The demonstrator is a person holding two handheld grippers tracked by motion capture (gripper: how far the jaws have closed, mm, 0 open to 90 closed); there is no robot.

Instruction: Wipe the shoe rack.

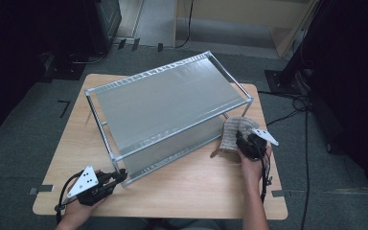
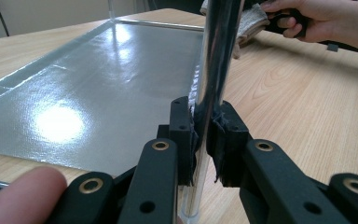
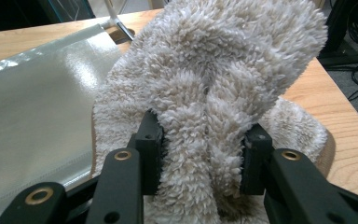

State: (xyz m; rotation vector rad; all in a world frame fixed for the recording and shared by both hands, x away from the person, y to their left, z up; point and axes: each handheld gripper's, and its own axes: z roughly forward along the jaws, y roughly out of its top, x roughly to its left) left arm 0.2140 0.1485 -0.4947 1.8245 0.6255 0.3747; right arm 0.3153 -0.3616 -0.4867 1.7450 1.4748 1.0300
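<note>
Here, cloth hiding right tool's tips

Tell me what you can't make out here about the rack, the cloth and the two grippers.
- Rack's lower shelf, high view: mostly hidden under the top shelf.
- Rack post, left gripper view: top cut off by the frame; left gripper is clamped on it.
- Fluffy cloth, right gripper view: hides the table behind; right gripper pinches it.

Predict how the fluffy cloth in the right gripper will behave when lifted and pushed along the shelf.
The cloth probably flops: it already bunches and folds between the right gripper jaws. Its thick pile suggests it is light and easily squashed, and likely drags on the shelf.
</note>
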